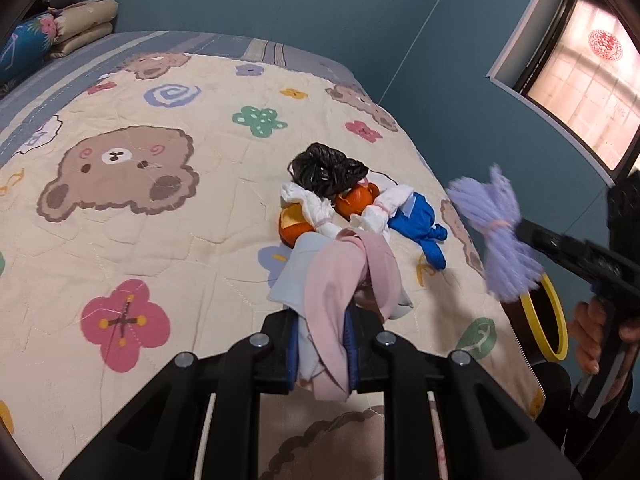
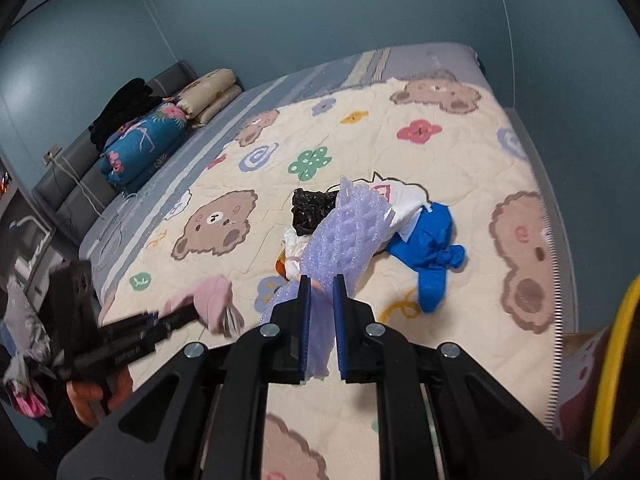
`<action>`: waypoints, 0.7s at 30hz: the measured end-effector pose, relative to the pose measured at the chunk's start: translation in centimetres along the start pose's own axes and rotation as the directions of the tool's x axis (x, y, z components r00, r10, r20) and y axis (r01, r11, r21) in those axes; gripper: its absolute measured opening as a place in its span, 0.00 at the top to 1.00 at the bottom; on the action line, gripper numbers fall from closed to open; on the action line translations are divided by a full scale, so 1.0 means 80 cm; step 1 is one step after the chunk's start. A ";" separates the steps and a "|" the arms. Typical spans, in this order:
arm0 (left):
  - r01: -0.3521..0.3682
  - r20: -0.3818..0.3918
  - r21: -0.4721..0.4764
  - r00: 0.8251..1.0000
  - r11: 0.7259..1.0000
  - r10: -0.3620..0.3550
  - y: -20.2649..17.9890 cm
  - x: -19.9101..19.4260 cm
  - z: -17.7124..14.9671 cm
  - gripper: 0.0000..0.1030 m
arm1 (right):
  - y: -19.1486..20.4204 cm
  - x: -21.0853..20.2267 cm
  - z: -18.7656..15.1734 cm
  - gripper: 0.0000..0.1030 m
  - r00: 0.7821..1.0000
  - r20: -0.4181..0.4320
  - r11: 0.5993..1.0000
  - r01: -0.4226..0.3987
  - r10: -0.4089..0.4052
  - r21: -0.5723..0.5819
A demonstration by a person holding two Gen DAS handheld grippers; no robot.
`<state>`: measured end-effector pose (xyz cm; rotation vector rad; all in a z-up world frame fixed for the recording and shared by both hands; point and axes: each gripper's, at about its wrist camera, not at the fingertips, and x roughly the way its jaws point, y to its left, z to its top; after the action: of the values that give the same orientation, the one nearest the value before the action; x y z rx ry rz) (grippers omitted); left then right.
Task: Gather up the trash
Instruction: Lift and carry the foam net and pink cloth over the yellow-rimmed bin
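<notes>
Left wrist view: the left gripper (image 1: 322, 354) is clamped on a pink and pale blue wrapper (image 1: 344, 280), just in front of the trash pile (image 1: 340, 200) on the quilt (image 1: 160, 240). The right gripper (image 2: 320, 328) pinches purple foam netting (image 2: 344, 236) above that pile, near the yellow-rimmed bin (image 1: 554, 320).

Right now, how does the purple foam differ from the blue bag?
The purple foam is pale lilac with a netted, ribbed texture; the blue bag is smooth, saturated blue plastic.
The foam is pinched in the right gripper and lifted off the bed; the bag lies on the quilt, untouched.
The foam is cinched at the middle and fans out at both ends; the bag is knotted into a lump.
Both are soft, crumpled trash.
</notes>
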<state>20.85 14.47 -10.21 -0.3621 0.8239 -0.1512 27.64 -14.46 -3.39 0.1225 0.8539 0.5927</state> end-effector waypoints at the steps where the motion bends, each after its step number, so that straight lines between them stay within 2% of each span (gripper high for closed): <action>1: -0.002 0.001 -0.004 1.000 1.000 0.002 0.000 -0.002 0.000 0.84 | 0.000 -0.007 -0.003 0.90 1.000 0.002 1.000 0.001 -0.001 -0.007; 8: 0.005 0.001 -0.027 1.000 1.000 -0.004 -0.008 -0.008 -0.003 0.84 | -0.014 -0.054 -0.020 0.90 1.000 0.019 1.000 0.018 -0.018 -0.001; 21: 0.022 0.012 0.010 1.000 1.000 -0.022 -0.056 -0.021 0.004 0.84 | -0.049 -0.132 -0.023 0.90 0.992 0.108 0.998 0.058 -0.062 0.036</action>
<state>20.00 10.84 -7.12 -0.3623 0.8070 -0.1734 22.66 -23.59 1.19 0.1568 0.7592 0.5111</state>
